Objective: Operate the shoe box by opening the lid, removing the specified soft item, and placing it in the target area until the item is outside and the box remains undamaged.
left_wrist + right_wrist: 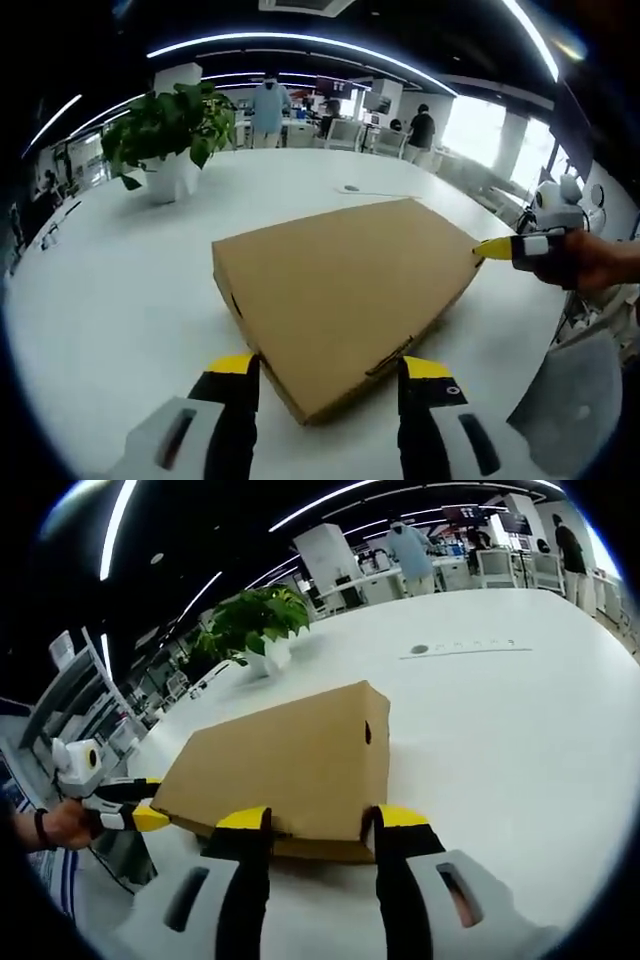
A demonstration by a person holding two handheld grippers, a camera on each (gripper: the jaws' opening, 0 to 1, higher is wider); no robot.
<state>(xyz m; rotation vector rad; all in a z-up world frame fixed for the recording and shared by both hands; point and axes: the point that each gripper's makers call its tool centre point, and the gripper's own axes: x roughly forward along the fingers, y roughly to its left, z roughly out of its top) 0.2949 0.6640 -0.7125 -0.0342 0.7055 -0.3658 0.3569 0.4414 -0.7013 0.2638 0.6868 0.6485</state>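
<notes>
Broad white worktop [120, 290], glossy, curving away into an open-plan office. Dark ceiling with long curved strip lights [300, 42]; bright windows [475, 128] along the far right in the left gripper view. Leafy potted plant [170, 130] in a white pot, well apart from the box, far left on the worktop. Thin cable [465, 650] and a small round dark disc [420, 649] lying on the far worktop in the right gripper view. People standing [268, 108] and office chairs [345, 132] beyond the far edge.

Plain brown cardboard shoe box [345, 295] flat on the worktop, lid shut, a small dark hole [368, 732] in one end wall. No brand, label or readable writing to be made out on the box.

Left hand-held gripper [328, 385] with black jaws and yellow tips spread apart, one to each side of the box's near corner, nothing clamped. Right hand-held gripper [315, 825] likewise parted, jaws at the near edge of the opposite end of the box, whether touching it hard to tell. Right hand-held gripper also seen from the left gripper view at the box's far right corner, held in a hand [590, 262]; left one seen at the box's left corner in the right gripper view, held in a hand [65, 825] with a dark wristband
</notes>
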